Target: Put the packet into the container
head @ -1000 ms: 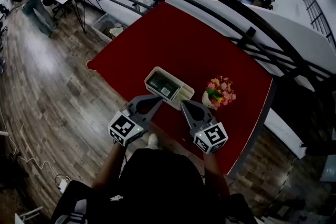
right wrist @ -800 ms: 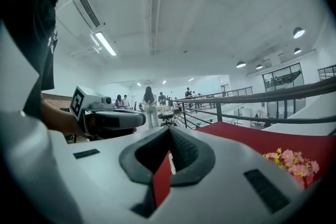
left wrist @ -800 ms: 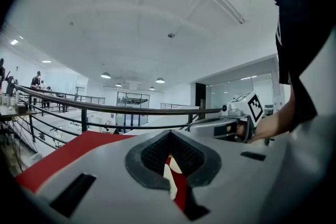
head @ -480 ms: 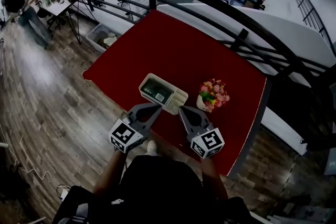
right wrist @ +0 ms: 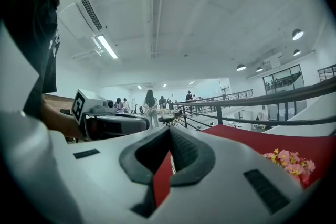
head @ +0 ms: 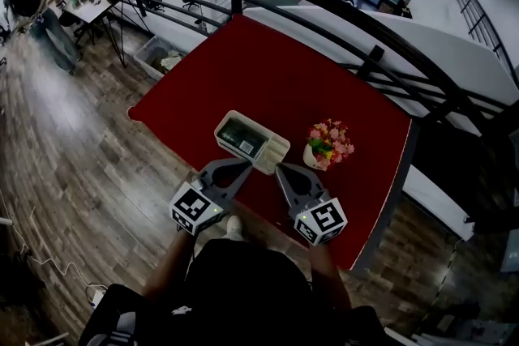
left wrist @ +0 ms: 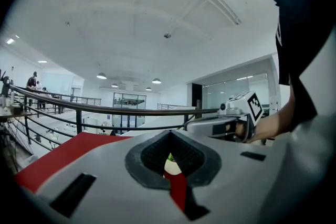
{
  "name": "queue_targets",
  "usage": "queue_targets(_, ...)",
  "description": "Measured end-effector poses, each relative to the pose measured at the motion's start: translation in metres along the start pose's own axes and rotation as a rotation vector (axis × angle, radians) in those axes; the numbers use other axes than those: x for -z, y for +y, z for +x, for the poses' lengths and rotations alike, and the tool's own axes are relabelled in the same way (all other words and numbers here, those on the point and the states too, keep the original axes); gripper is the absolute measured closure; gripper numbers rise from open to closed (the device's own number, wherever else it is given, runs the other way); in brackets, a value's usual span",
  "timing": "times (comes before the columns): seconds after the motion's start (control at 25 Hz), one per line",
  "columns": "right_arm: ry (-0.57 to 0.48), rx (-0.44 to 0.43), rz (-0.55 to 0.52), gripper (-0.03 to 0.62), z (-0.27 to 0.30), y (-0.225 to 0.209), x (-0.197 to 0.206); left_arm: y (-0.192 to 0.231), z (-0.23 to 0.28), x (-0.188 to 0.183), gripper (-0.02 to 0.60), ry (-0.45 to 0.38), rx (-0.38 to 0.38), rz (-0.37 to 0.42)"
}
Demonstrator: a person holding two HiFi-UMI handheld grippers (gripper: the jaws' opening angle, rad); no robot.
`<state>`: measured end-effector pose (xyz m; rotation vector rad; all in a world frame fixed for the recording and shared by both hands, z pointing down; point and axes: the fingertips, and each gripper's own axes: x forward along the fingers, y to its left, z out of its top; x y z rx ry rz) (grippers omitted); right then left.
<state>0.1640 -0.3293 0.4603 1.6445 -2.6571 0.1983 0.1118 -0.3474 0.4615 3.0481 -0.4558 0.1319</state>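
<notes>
Broadly, a red worktop [head: 268, 69] fills the middle of the head view, with a dark railing [head: 324, 4] curving along its far side and a wooden floor [head: 73, 142] to its left. Near the worktop's front edge sits a pale rectangular container [head: 278, 150]. The green packet [head: 241, 138] lies inside it, toward its left end. Just right of the container, and apart from it, stands a small pot of pink flowers [head: 327, 147].

The person holds both grippers level at the near edge, pointed at the container. The left gripper [head: 243, 164] has its tip just beside the container's near rim; whether it touches cannot be told. Its fingers [left wrist: 121, 160] are pressed together at the tip and pinch nothing, with only a strip of red worktop and a bit of the flower pot showing through the hollow behind them. The right gripper [head: 281, 168] has its tip near the container's right end. Its fingers [right wrist: 220, 165] are likewise closed tip to tip and empty, with the worktop showing through the hollow.
</notes>
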Motion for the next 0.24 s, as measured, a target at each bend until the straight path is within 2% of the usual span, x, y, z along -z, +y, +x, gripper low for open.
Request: queue_targets(0.24,0.002,-0.011,0.004,0.574,-0.016,0.01,0.006,-0.023,-0.004,0.003,0.574,0.014,0.006,0.007)
